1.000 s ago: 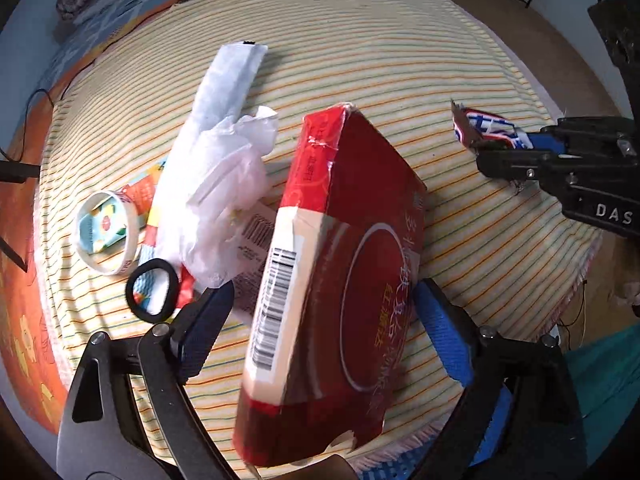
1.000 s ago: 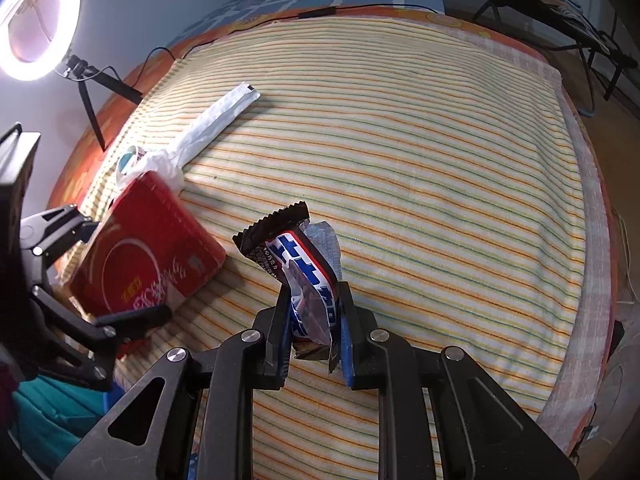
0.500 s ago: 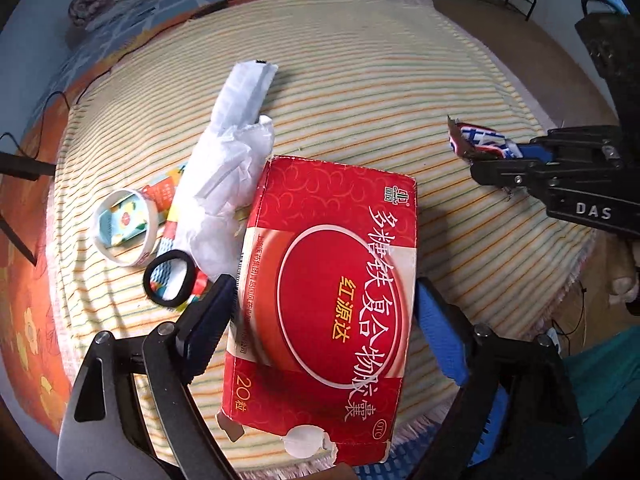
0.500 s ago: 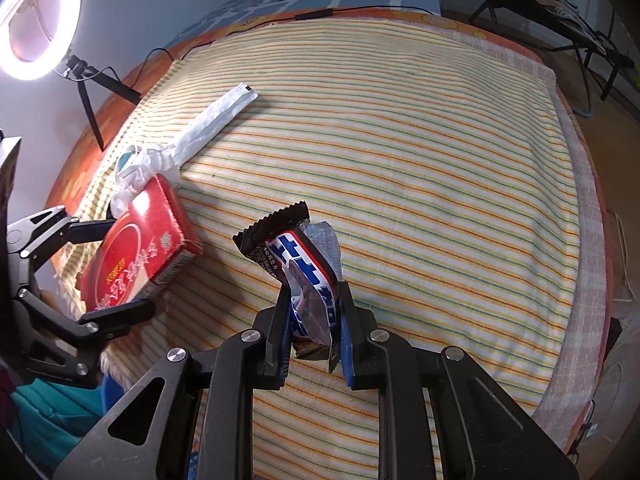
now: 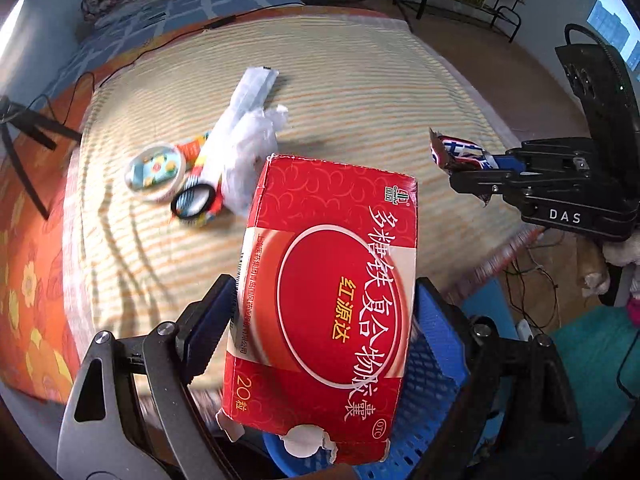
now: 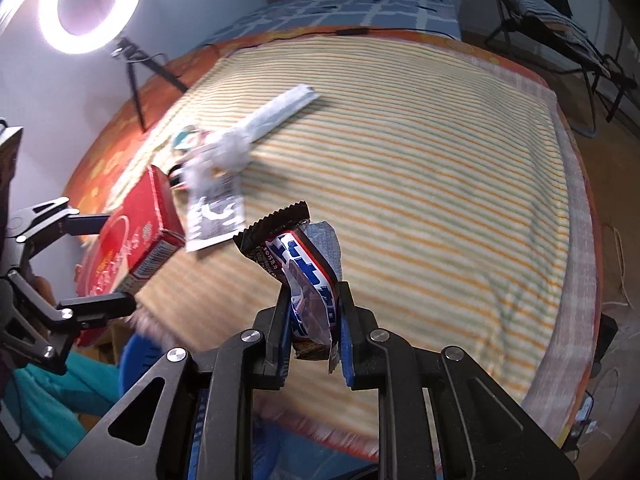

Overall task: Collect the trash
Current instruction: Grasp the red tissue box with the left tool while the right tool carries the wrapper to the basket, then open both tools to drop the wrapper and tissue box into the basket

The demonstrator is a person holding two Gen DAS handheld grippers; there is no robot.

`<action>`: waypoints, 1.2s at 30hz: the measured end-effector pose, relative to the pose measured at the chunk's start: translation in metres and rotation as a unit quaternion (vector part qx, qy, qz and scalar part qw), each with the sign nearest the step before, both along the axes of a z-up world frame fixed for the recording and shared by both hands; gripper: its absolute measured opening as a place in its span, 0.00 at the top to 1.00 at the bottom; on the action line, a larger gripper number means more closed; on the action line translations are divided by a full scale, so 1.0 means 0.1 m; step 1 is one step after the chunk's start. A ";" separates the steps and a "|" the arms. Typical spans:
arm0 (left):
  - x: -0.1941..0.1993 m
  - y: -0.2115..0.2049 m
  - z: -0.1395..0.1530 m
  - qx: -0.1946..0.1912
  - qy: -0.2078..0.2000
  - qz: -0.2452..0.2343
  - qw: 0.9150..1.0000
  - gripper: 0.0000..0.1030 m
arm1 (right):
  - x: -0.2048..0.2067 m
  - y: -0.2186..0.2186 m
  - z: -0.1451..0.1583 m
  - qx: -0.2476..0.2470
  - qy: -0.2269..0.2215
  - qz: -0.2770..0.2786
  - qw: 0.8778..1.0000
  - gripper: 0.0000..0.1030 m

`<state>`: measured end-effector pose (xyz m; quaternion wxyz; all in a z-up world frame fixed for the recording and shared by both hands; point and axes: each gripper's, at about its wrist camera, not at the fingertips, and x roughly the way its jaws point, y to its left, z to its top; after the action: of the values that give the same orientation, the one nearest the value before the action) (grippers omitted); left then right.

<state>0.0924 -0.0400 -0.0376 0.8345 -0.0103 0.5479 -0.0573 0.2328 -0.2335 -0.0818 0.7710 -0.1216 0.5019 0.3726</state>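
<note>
the red medicine box [image 5: 324, 292] is clamped across its width between the two pads of the left claw [image 5: 324, 312], lifted off the striped bed cover [image 5: 360, 92] and held above a blue mesh basket [image 5: 432, 384] at 6 o'clock in the left wrist view. the box looks like light, stiff cardboard; its near flap is torn, so a firm squeeze across the side walls is judged safer than a hold at the ragged end, and too much pressure could buckle it. the right claw [image 6: 314, 320] is closed on a blue-and-white snack wrapper [image 6: 304, 276], pinched near its lower end with the crimped edge sticking up towards 11 o'clock. the wrapper is thin, crinkly film, nearly weightless and slippery, so a hold low on the bunched part is judged best. still on the bed, at 10 o'clock from the box, a white plastic bag [image 5: 248, 136], a small round cup [image 5: 156, 170], a black ring [image 5: 192, 202] and a printed paper slip [image 6: 214, 216] are seen clustered close together. both held items appear ready for dropping into the basket.
</note>
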 end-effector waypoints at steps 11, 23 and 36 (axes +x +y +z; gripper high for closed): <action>-0.74 -0.03 -0.12 -0.010 0.017 -0.009 1.000 0.13 | -0.85 -0.03 0.08 0.019 0.001 0.051 0.998 0.83; -1.23 -0.12 -0.43 -0.013 0.043 -0.011 0.999 0.12 | -1.42 -0.08 -0.17 0.005 0.010 0.070 0.998 0.83; -1.32 -0.17 -0.57 -0.017 0.059 -0.017 0.998 0.12 | -1.64 -0.10 -0.42 -0.008 0.031 0.078 0.996 0.83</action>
<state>-0.0400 -0.0572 -0.0950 0.7995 -0.0184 0.5950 -0.0802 0.0683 -0.2434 -0.1238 0.7228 -0.1552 0.5172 0.4312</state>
